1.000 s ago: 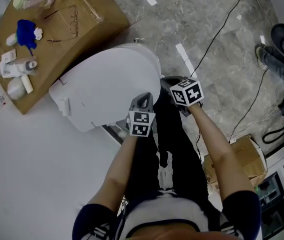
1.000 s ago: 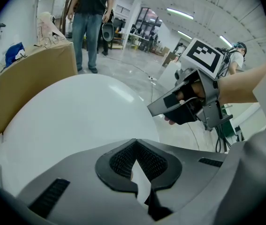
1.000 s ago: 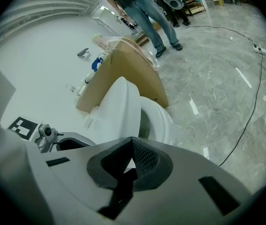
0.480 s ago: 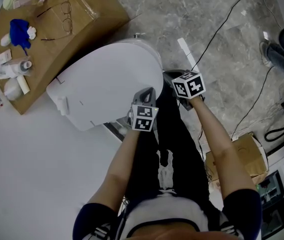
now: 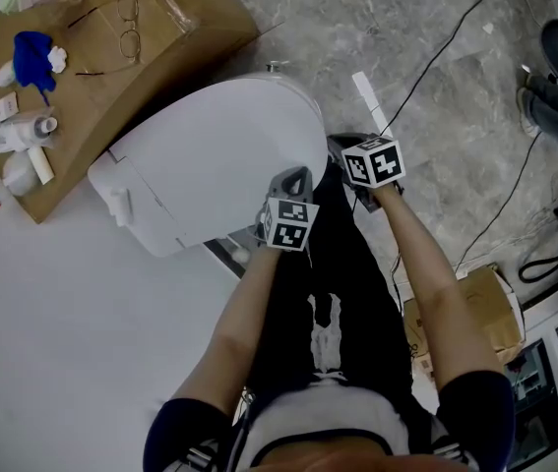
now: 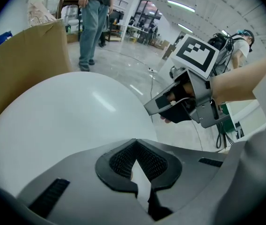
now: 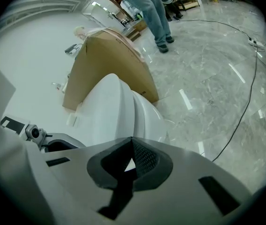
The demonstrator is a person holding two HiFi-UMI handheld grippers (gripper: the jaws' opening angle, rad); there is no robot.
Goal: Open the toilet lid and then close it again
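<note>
The white toilet lid [image 5: 210,155] lies down over the bowl, seen from above in the head view. My left gripper [image 5: 296,175] hovers at the lid's near front edge, jaws shut with nothing between them. My right gripper [image 5: 342,147] is at the lid's front right tip, also shut and empty. In the left gripper view the shut left gripper [image 6: 135,167] points over the smooth lid [image 6: 67,111], and the right gripper [image 6: 157,108] shows beyond it. In the right gripper view the right gripper [image 7: 130,164] points at the lid [image 7: 107,111] from its front.
A brown cardboard box [image 5: 151,62] with glasses, a blue item and small bottles stands behind the toilet. Black cables [image 5: 436,57] cross the marble floor. A second cardboard box [image 5: 480,313] sits at the right. A person in jeans [image 6: 91,22] stands far off.
Both grippers have sunk a little toward the front of the toilet lid. Their jaws stayed shut and the lid has not moved.
</note>
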